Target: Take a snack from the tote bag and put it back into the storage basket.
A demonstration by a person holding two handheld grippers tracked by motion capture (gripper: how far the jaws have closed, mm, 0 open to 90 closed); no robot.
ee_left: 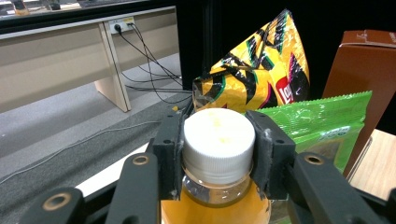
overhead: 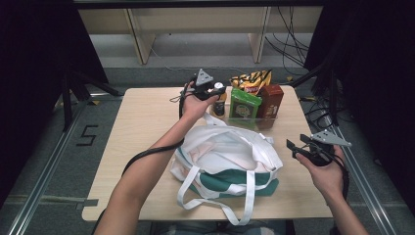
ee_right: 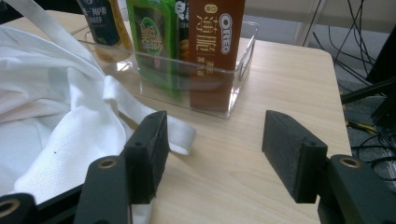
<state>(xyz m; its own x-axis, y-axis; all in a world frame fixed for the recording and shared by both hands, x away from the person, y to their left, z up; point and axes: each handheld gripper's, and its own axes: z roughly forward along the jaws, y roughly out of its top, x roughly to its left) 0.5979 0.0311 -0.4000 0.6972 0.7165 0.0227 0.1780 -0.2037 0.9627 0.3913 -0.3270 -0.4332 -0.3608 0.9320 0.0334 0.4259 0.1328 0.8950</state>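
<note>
On the worktop (overhead: 147,122): a clear plastic bin stood at the far middle and a white cloth bag with a green base lay nearer the person.
Clear bin (ee_right: 243,51): it held four things standing close together, namely a bottle, a green pouch, a brown box and a yellow-and-black bag.
Bottle (ee_left: 217,186): it stood upright at the bin's left end, filled with orange-yellow liquid and closed with a white ribbed cap (ee_left: 218,137).
Green pouch (overhead: 244,104): it stood just beside the bottle, towards the front of the bin.
Brown box (overhead: 270,101): it stood on end at the bin's right end, touching the green pouch; the right gripper view showed its printed face pressed against the clear wall.
Yellow-and-black bag (overhead: 252,80): it rose crumpled and tilted behind the pouch and the box.
Cloth bag (overhead: 225,156): it lay slumped in front of the bin, its mouth loosely open and its white straps trailing towards the near edge; I couldn't see what was inside.
Left gripper (overhead: 217,90): it was held out over the bin's left end on a long, stretched forearm, and its jaws were clamped on the bottle's cap, one pad on each side.
Right gripper (overhead: 297,144): it hung just off the cloth bag's right side, pointing towards the far left, with the forearm coming up from the near right corner.
Right jaws: they stood well apart with nothing between them, bare worktop and a bag strap below.
</note>
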